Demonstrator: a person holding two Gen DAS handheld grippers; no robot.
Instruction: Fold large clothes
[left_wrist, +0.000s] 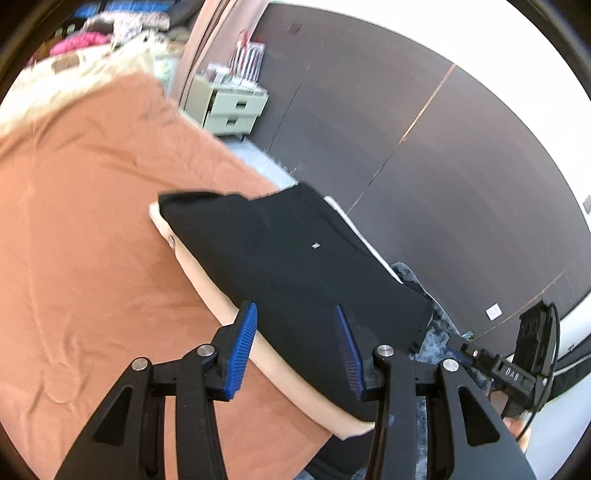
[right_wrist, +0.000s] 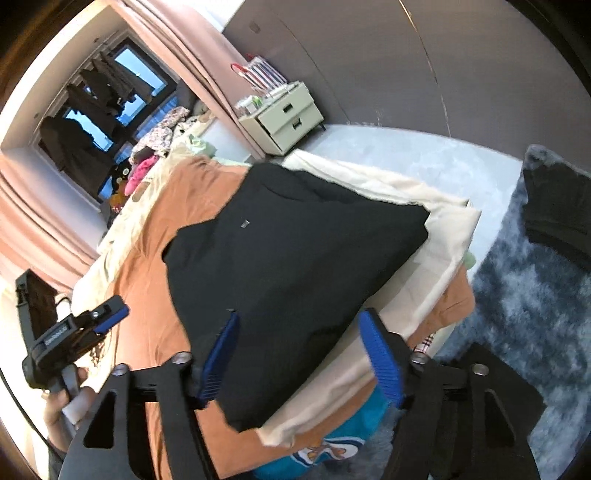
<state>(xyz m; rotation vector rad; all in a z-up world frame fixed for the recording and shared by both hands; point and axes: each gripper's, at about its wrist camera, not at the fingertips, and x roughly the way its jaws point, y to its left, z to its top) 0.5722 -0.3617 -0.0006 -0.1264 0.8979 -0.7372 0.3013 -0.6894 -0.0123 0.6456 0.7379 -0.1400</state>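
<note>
A folded black garment (left_wrist: 295, 254) lies on a cream folded cloth (left_wrist: 295, 373) at the edge of a bed with an orange sheet (left_wrist: 92, 221). My left gripper (left_wrist: 295, 343) is open, its blue pads hovering over the black garment's near edge, holding nothing. In the right wrist view the same black garment (right_wrist: 295, 258) rests on the cream cloth (right_wrist: 424, 258). My right gripper (right_wrist: 303, 358) is open above the garment's near corner, empty. The left gripper also shows at the left of that view (right_wrist: 107, 317).
A pale nightstand (right_wrist: 284, 118) stands by the dark wall and pink curtains. A blue-grey shaggy rug (right_wrist: 517, 314) covers the floor, with a dark folded item (right_wrist: 557, 206) on it. Piled clothes (right_wrist: 159, 147) lie at the bed's far end. A teal printed item (right_wrist: 332, 446) sits below the bed edge.
</note>
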